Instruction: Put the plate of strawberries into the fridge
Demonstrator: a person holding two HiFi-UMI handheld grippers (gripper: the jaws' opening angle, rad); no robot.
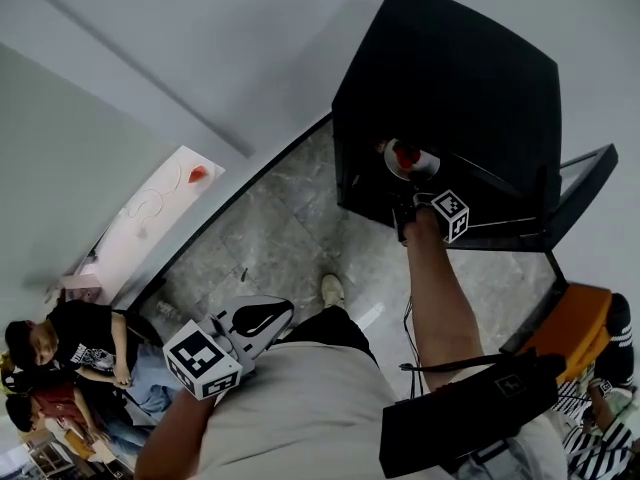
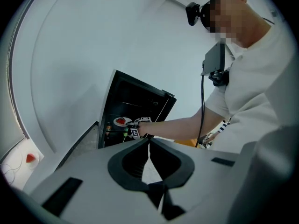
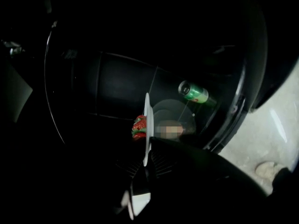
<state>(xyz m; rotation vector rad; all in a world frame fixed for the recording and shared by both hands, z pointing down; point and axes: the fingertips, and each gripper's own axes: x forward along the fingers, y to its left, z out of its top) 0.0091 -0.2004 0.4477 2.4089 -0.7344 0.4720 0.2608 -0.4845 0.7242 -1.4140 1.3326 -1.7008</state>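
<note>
A small black fridge (image 1: 450, 88) stands open on the floor. The white plate (image 1: 405, 160) with red strawberries (image 3: 138, 127) is at the fridge's opening, inside its dark interior. My right gripper (image 1: 408, 206) is shut on the plate's near rim. In the right gripper view the plate (image 3: 147, 120) shows edge-on, pinched between the jaws of the right gripper (image 3: 147, 160). My left gripper (image 1: 250, 323) hangs low by my waist, away from the fridge. Its jaws are shut with nothing in them (image 2: 149, 141). From there the fridge (image 2: 135, 101) and plate (image 2: 121, 121) show in the distance.
A green can (image 3: 194, 93) lies inside the fridge to the right of the plate. The fridge door (image 1: 580, 193) swings out to the right. An orange seat (image 1: 575, 328) stands to the right of my arm. People sit at the lower left (image 1: 60, 358) beside a white table (image 1: 160, 203).
</note>
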